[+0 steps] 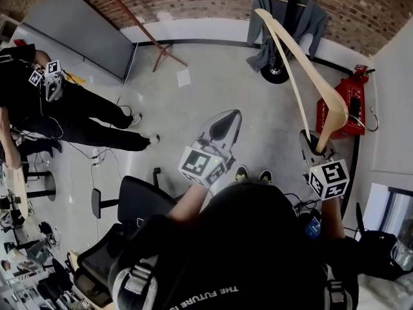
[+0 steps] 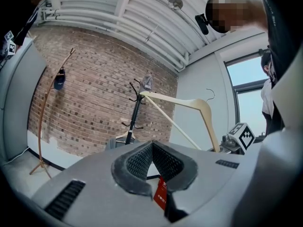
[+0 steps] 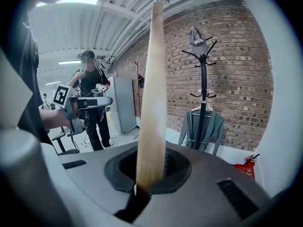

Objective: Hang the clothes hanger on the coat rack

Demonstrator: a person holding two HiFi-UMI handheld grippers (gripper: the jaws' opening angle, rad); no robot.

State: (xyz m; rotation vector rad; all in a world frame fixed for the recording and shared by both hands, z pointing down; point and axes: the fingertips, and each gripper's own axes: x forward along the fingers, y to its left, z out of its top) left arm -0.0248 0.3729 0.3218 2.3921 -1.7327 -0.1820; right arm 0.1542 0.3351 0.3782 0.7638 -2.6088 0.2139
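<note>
Left claw [image 1: 226,123] closed and level, right claw [image 1: 317,146] clamped shut, both extended forward

Your clothes hanger [image 3: 154,79] looks like pale, smooth wood with a soft sheen. The coat rack [image 3: 203,93] is matt black metal, with a grey cloth robe [image 3: 189,129] on it. The brick wall [image 3: 241,70] is rough. Your left hand-held gripper [image 2: 151,161] is matt grey plastic with ribbed dark pads [image 2: 135,163].

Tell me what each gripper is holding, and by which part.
The right gripper clamps the wooden clothes hanger by the end of one arm. The left gripper is shut and holds nothing.
</note>
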